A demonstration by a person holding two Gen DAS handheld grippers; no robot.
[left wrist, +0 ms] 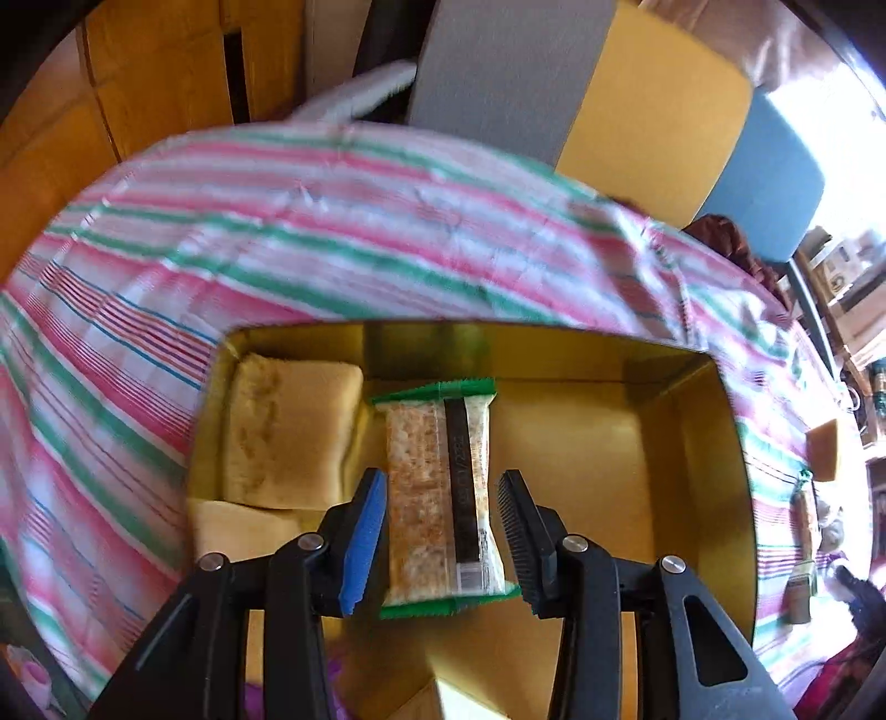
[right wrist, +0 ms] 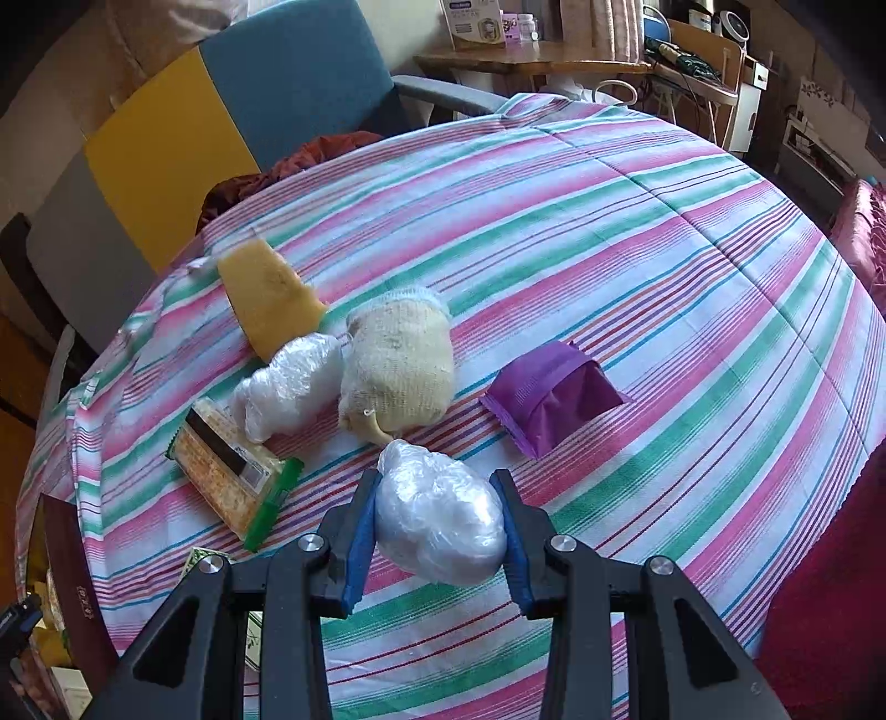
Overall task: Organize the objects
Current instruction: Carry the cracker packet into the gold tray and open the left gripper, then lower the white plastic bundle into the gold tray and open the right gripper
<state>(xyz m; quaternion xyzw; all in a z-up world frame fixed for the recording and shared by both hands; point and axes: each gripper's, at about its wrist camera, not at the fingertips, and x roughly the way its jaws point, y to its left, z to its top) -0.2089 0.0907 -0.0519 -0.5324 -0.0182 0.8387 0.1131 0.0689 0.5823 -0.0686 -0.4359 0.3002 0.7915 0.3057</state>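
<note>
In the left wrist view my left gripper [left wrist: 443, 531] is open above a gold box [left wrist: 692, 443]. A green-edged cracker pack [left wrist: 437, 498] lies in the box between the fingers, not squeezed. Two yellow sponges [left wrist: 288, 432] lie in the box's left part. In the right wrist view my right gripper [right wrist: 440, 526] is shut on a clear plastic-wrapped bundle [right wrist: 440, 515] over the striped cloth [right wrist: 664, 249]. On the cloth lie a second cracker pack [right wrist: 227, 465], another plastic bundle [right wrist: 288, 382], a yellow sponge [right wrist: 268, 296], a cream knitted bundle [right wrist: 398, 365] and a purple packet [right wrist: 551, 393].
A chair with yellow, blue and grey panels [right wrist: 221, 111] stands behind the table. A dark red cloth [right wrist: 288, 166] lies on its seat. A wooden desk with clutter [right wrist: 554, 50] is at the back. The gold box's dark rim [right wrist: 72, 581] shows at lower left.
</note>
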